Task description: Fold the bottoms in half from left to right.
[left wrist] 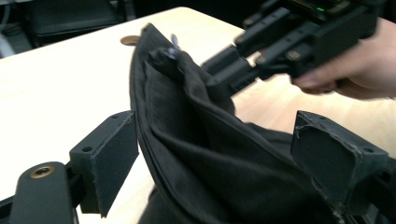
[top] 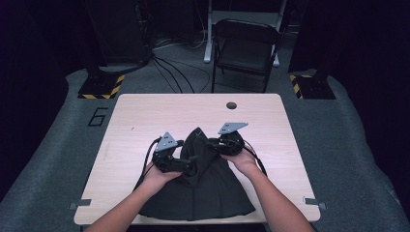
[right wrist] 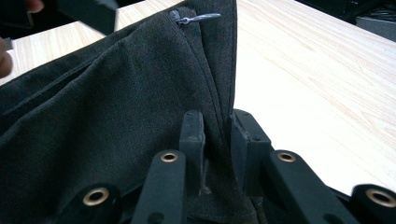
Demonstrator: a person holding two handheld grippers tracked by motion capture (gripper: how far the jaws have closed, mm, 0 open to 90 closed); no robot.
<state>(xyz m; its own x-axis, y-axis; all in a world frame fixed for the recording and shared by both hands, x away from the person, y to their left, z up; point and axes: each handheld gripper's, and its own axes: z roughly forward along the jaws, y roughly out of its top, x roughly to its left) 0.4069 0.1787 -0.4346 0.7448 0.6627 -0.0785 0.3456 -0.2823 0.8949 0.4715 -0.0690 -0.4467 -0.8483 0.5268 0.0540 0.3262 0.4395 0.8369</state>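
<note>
A dark garment (top: 203, 188) lies on the wooden table (top: 145, 116), its top pulled up into a peak. My right gripper (top: 210, 143) is shut on a raised fold of that fabric (right wrist: 116, 102), the two pads (right wrist: 192, 135) pinching it just below a small metal zipper pull (right wrist: 196, 17). My left gripper (top: 191, 162) sits to the left of the peak. Its jaws stand wide open (left wrist: 219, 154), with the cloth (left wrist: 196, 140) hanging between them and neither pad pressing on it. The right gripper (left wrist: 224, 77) holds the fold from the far side.
A black folding chair (top: 246, 46) stands beyond the table's far edge. A round cable hole (top: 231, 105) sits near that edge. Cables run over the grey floor, and two yellow-and-black striped bases (top: 101, 87) flank the table. Bare wood surrounds the garment.
</note>
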